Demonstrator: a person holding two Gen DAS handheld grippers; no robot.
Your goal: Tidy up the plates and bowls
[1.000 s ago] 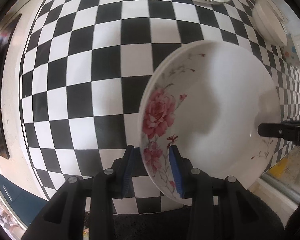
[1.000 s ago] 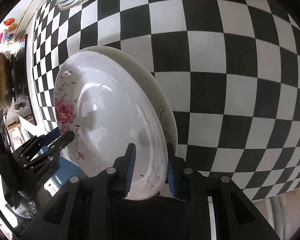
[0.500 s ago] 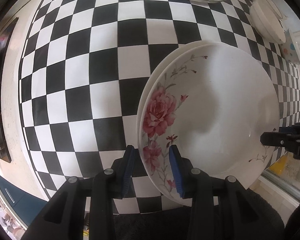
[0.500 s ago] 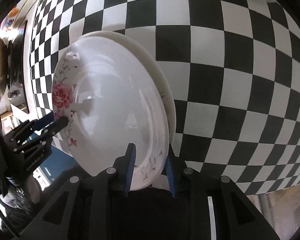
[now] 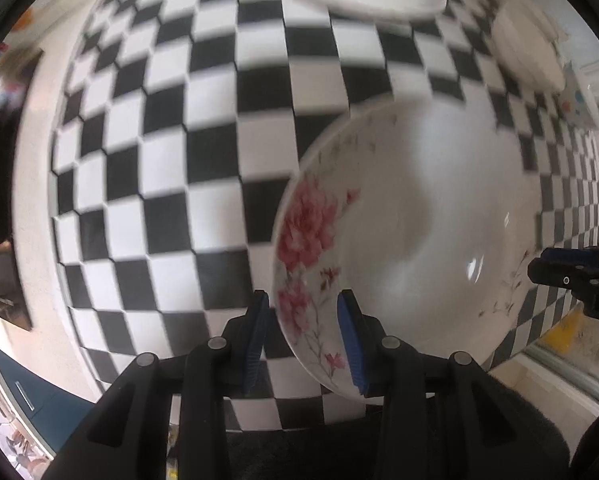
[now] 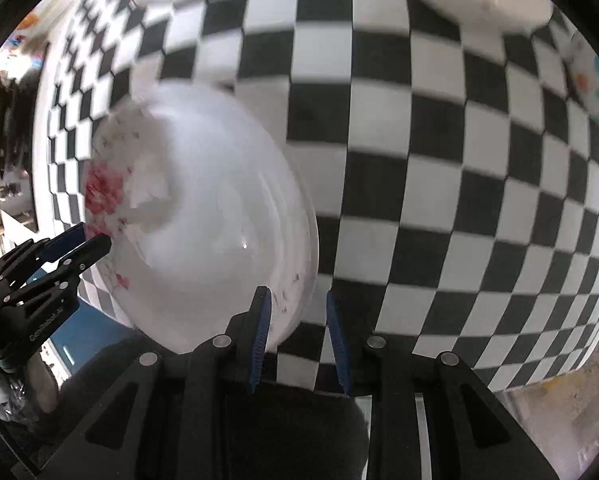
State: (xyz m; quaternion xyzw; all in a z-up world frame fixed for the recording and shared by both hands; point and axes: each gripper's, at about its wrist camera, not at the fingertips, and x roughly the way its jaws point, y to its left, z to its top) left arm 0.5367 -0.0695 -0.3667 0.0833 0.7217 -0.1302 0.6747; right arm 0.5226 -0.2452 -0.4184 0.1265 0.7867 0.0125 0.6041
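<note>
Jaws astride rose plate (image 5: 411, 220) rim

Both wrist fisheyes looked down from close range at the checkered tabletop (image 5: 187, 128), facing each other across the rose-patterned plate (image 5: 411, 216), each catching the opposite hand-held gripper.

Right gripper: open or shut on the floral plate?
Open. The right gripper has its blue fingers spread, with the floral plate rim loose between them.
</note>
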